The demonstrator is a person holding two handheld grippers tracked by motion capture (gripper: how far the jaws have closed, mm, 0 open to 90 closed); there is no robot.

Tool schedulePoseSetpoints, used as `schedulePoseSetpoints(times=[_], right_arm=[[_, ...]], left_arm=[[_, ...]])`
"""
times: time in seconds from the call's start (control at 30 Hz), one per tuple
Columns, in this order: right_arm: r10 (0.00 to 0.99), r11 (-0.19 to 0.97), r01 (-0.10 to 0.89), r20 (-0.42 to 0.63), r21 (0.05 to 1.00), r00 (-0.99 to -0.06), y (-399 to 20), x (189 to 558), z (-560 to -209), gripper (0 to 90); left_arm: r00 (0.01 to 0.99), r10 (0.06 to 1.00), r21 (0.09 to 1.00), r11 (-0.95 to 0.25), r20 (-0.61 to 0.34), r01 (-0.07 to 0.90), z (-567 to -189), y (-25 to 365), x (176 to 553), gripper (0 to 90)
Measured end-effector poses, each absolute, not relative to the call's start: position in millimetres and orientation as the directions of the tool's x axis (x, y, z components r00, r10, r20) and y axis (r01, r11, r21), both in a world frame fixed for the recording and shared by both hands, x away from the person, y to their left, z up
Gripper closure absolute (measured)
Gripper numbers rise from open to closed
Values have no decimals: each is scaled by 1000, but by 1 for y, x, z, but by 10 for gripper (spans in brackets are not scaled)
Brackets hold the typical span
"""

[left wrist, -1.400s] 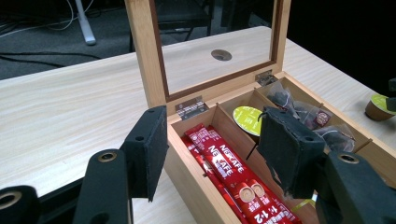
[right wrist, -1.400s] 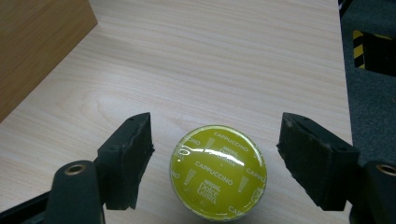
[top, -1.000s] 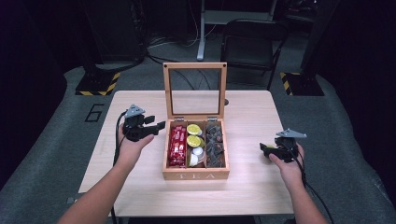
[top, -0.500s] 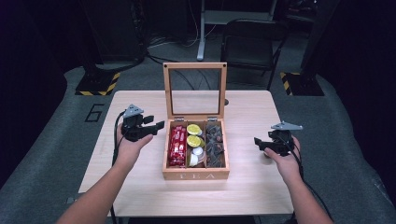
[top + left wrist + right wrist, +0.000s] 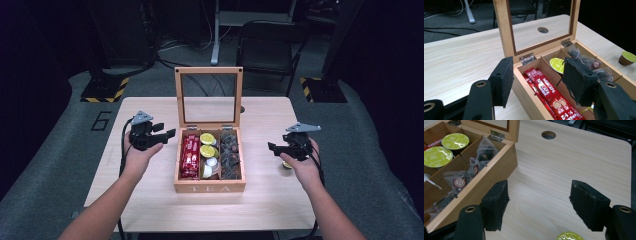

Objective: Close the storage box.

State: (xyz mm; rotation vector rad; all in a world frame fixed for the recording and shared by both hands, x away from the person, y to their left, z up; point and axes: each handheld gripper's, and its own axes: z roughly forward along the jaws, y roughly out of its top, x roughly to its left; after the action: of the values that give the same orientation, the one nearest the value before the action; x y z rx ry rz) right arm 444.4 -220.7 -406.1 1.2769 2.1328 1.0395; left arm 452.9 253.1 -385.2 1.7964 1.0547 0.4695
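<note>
Jaws of left gripper [image 5: 167,135] and right gripper [image 5: 272,148] both apart, empty, near tea box [image 5: 210,188].

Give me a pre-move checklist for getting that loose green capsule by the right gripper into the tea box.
1. Tea box lid upright, compartments reachable: ok.
2. Right gripper jaws apart, nothing between them: ok.
3. Loose green capsule on the table below the right gripper, not yet gripped: ok.
4. Left gripper empty, at the box's left wall: ok.
5. Free room in the middle capsule compartment: cannot tell.
</note>
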Motion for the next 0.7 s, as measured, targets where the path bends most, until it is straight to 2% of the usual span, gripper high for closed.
schedulePoseSetpoints(times=[0.7], right_arm=[[825,380,472,-60,795,-562,-174,467,-374,315]], left_arm=[[567,815,876,-184,-118,447,-379,251,455,417]])
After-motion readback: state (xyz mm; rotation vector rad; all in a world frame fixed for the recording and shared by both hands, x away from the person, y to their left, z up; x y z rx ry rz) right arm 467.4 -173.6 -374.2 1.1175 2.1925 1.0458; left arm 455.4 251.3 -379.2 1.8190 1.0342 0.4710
